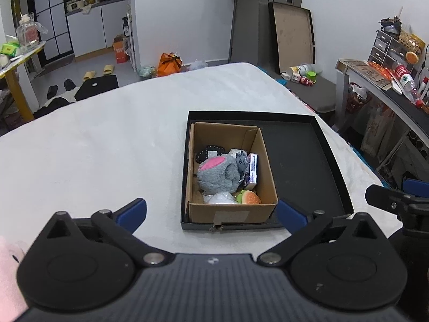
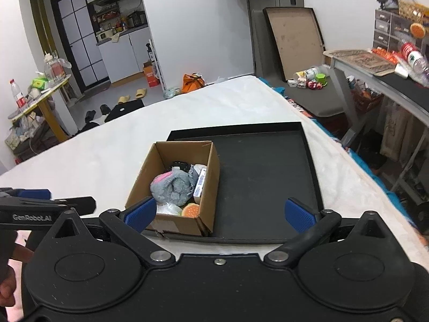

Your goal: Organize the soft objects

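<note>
A brown cardboard box (image 1: pixel 257 155) (image 2: pixel 211 177) stands in the left part of a shallow black tray (image 1: pixel 303 155) (image 2: pixel 265 177) on a white-covered bed. Inside lie a grey plush with a pink patch (image 1: pixel 218 173) (image 2: pixel 171 185), a burger-shaped toy (image 1: pixel 250 198) (image 2: pixel 190 210), a white and purple carton (image 1: pixel 252 170) (image 2: pixel 200 183), a clear plastic bag (image 1: pixel 221 198) and a dark item at the back. My left gripper (image 1: pixel 211 212) hangs open in front of the box, nothing between its blue pads. My right gripper (image 2: pixel 219 213) is open too, empty, over the tray's near edge.
The white bed (image 1: pixel 107 155) stretches left and back. A grey desk (image 1: pixel 380 80) with bottles and drawers stands at the right. Slippers, an orange bag (image 1: pixel 169 63) and a board leaning on the wall are on the floor beyond. Something pink (image 1: pixel 8 273) shows at the lower left.
</note>
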A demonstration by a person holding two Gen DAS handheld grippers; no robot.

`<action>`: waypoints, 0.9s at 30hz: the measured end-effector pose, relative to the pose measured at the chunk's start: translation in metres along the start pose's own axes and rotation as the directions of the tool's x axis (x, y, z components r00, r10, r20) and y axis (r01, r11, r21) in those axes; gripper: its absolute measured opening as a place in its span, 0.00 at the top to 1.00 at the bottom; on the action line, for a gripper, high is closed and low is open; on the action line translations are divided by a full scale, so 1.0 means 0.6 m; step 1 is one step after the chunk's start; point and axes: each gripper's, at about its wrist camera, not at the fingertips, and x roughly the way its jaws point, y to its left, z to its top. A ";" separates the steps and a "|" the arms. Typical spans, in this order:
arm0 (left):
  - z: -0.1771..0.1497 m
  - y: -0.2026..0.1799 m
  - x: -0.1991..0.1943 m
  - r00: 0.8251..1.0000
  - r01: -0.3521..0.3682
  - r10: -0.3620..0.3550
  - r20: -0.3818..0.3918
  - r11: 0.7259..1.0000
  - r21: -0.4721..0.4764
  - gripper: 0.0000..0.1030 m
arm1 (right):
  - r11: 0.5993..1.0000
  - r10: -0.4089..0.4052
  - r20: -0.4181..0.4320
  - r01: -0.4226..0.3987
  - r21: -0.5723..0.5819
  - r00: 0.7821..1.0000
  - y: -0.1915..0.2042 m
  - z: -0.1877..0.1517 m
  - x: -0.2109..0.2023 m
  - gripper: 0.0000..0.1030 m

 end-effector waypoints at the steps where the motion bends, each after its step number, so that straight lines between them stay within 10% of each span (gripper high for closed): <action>1: -0.001 0.001 -0.007 1.000 0.003 -0.003 0.004 1.000 0.000 0.00 | 1.000 -0.008 0.000 0.008 -0.003 1.000 0.002 -0.001 -0.005 0.00; 27: -0.032 0.019 -0.140 0.991 0.038 -0.040 0.129 0.999 0.020 0.00 | 1.000 -0.003 0.092 0.006 -0.029 0.996 0.062 -0.018 -0.105 0.00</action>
